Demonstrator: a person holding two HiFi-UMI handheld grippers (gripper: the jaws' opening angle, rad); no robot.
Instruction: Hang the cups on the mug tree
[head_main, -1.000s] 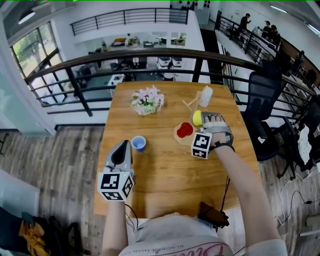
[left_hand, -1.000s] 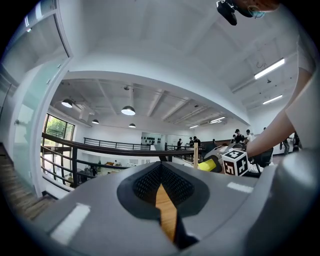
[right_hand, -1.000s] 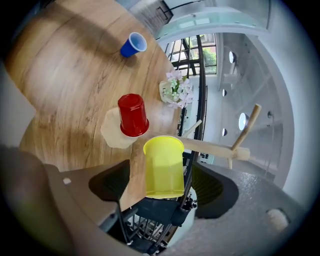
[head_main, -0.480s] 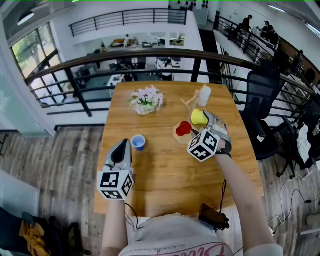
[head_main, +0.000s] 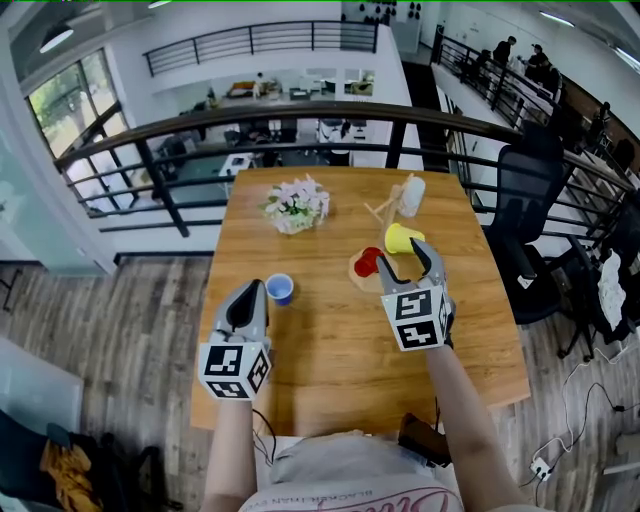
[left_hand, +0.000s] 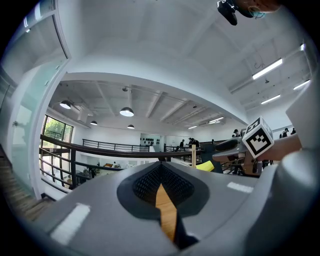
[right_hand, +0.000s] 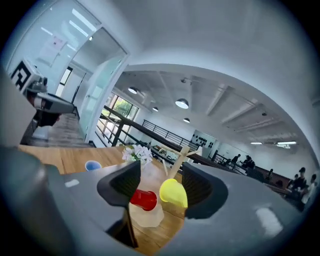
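Note:
The wooden mug tree (head_main: 384, 212) stands on its round base (head_main: 362, 274) at the table's right middle. A yellow cup (head_main: 401, 238), a red cup (head_main: 368, 262) and a white cup (head_main: 411, 194) hang on its pegs. A blue cup (head_main: 280, 289) stands upright on the table, just ahead of my left gripper (head_main: 247, 292), which is shut and empty. My right gripper (head_main: 403, 262) is open just short of the tree; its jaws have just been closing with nothing between them. In the right gripper view the red cup (right_hand: 144, 199) and yellow cup (right_hand: 174, 192) show beyond the jaws.
A bunch of pale flowers (head_main: 296, 204) sits at the table's far left. Behind the wooden table (head_main: 330, 370) runs a dark railing (head_main: 300, 110). A black office chair (head_main: 525, 190) stands to the right.
My right gripper has rolled upright and drawn back from the tree toward me, away from the yellow cup, which stays on its peg. The left gripper has not moved.

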